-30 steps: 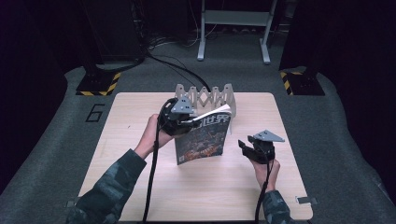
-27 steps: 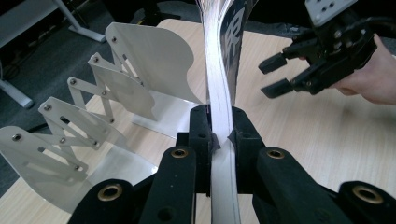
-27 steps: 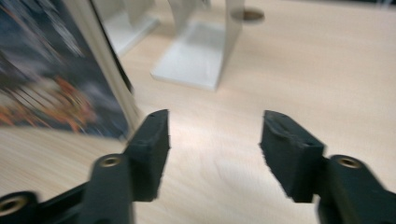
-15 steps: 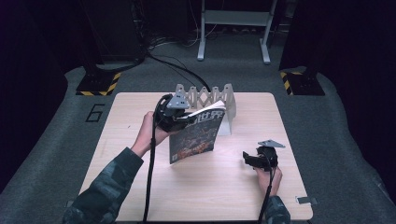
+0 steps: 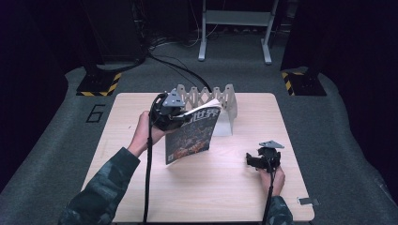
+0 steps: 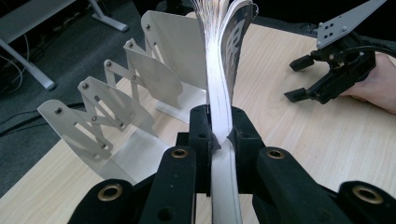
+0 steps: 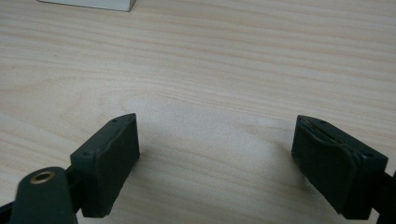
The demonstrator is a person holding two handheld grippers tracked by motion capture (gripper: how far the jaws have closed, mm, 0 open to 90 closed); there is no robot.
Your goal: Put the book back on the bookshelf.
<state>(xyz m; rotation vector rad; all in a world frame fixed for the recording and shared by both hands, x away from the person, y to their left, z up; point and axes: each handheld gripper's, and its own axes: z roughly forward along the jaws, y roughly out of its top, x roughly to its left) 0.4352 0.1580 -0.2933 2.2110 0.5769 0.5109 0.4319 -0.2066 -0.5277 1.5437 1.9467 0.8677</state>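
Left gripper view shows the left tool clenched on a magazine's edge, holding it upright above the counter, just beside a folding metal rack. The right tool rests apart, jaws spread wide, grasping nothing.

glossy paper magazine, matt metal rack, pale wood table.

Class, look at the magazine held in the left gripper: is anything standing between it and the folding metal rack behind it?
Nothing visible. The left gripper clamps the magazine by its edge, just in front of the rack. The right gripper rests off to the side, jaws open.
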